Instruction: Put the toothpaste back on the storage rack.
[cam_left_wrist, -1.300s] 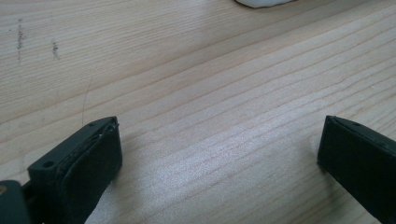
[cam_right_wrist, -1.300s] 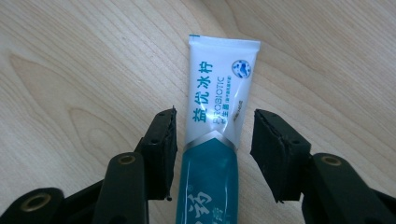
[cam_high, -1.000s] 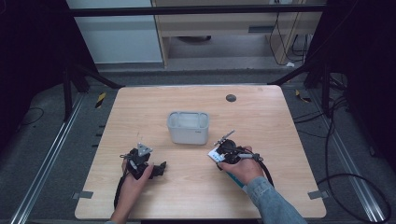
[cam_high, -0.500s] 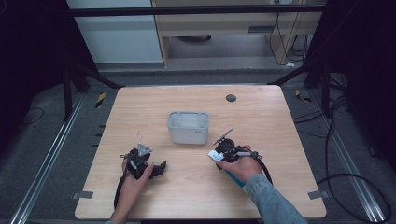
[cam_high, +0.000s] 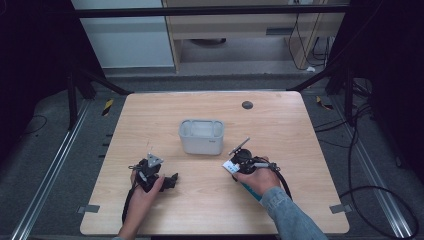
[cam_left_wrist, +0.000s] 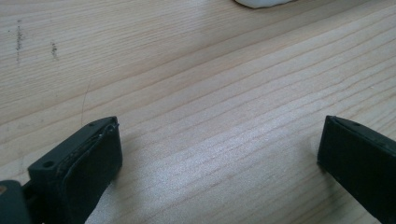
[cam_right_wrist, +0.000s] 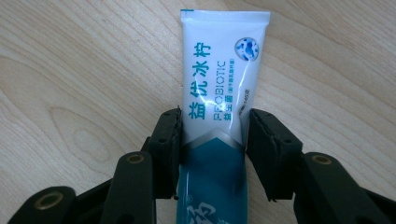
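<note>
Right now the right gripper (cam_right_wrist: 213, 140) is straddling a white and teal toothpaste tube (cam_right_wrist: 219, 88), its fingers (cam_right_wrist: 167, 140) closing in on either side of the tube's body, with the left one touching and the right one so near that I cannot tell whether the grip is truly firm. In the high view the tube (cam_high: 230, 167) is sitting just past the right hand (cam_high: 257, 180), toward the near edge of the tabletop (cam_high: 280, 120) and right of its middle, with the pale bin (cam_high: 201, 136) standing near the centre, well apart from the tube. The left gripper (cam_high: 150, 172) is resting near the near-left part of the tabletop, its fingers (cam_left_wrist: 88, 158) spread wide over bare wood and grasping nothing. The main risk, as I judge it, is slipping: the tube is smooth and soft, and the fingers are catching it across a narrow band, so a lift could let the free crimped end droop or the tube slide out. Squeezing harder could deform it or push paste toward the cap. If the bin is the goal, a tilted tube could also be catching on its rim.
</note>
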